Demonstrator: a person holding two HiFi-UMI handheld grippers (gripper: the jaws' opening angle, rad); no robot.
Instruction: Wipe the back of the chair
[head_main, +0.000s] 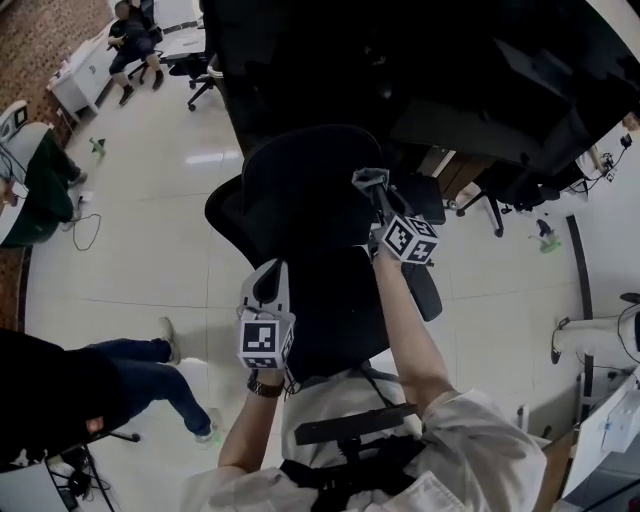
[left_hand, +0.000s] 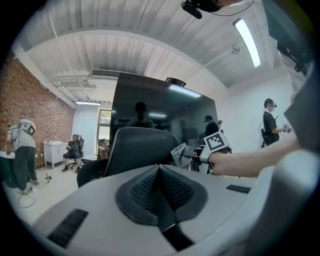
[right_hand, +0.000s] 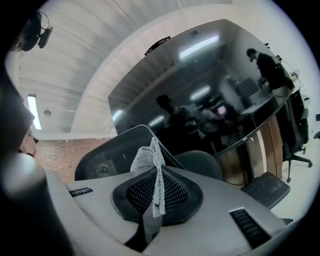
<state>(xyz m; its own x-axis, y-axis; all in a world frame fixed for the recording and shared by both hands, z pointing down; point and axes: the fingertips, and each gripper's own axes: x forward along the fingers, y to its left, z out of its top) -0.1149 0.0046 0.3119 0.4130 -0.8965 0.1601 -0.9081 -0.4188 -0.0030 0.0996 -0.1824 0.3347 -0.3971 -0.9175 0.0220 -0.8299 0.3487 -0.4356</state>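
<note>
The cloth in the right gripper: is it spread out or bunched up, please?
Bunched up. The cloth stands as a narrow crumpled wad pinched between the right gripper's closed jaws, not spread flat.

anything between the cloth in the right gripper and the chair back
Nothing visible does. The right gripper, shut on the cloth, sits at the upper edge of the chair back, with no object between them.

Large black display panel (left_hand: 150, 107); brick wall (left_hand: 35, 95); seated person (head_main: 132, 40); ceiling strip light (left_hand: 248, 42); pale glossy floor (head_main: 150, 230).
</note>
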